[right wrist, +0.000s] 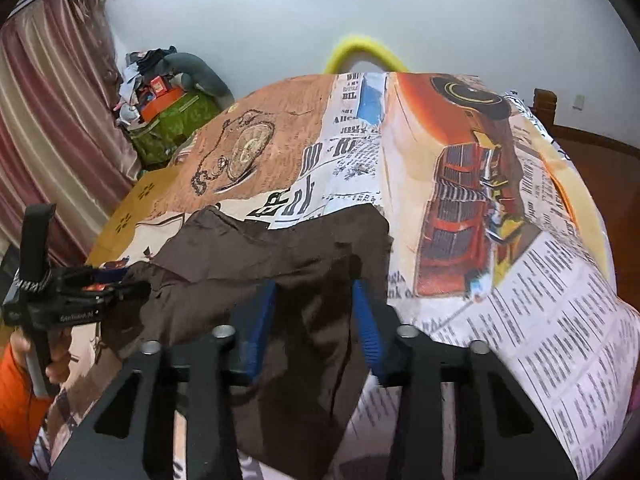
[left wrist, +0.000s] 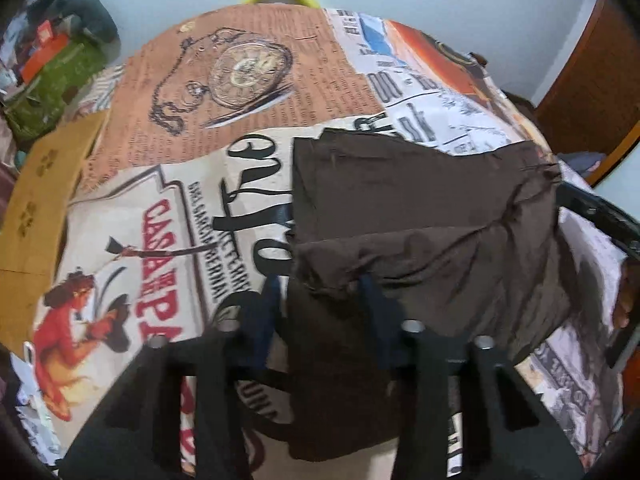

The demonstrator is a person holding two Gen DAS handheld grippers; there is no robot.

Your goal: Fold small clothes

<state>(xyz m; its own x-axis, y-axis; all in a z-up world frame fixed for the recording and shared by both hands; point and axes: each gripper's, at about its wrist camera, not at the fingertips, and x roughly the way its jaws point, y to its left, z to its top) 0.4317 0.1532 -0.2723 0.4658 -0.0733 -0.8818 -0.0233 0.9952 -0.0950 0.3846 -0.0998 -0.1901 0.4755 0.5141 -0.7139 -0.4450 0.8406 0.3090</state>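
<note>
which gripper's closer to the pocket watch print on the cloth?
Left. The left gripper holds the brown garment on the side just below the pocket watch print. The right gripper holds the garment's other side, nearer the red truck print.

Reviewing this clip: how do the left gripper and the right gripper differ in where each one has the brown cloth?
The left gripper has the brown cloth at its left near corner; the right gripper has it at the right near corner. Past the left gripper the printed cover shows a red figure; past the right gripper it shows an orange truck. Both have blue pads with a fold of cloth between them, lifted off the cover.
</note>
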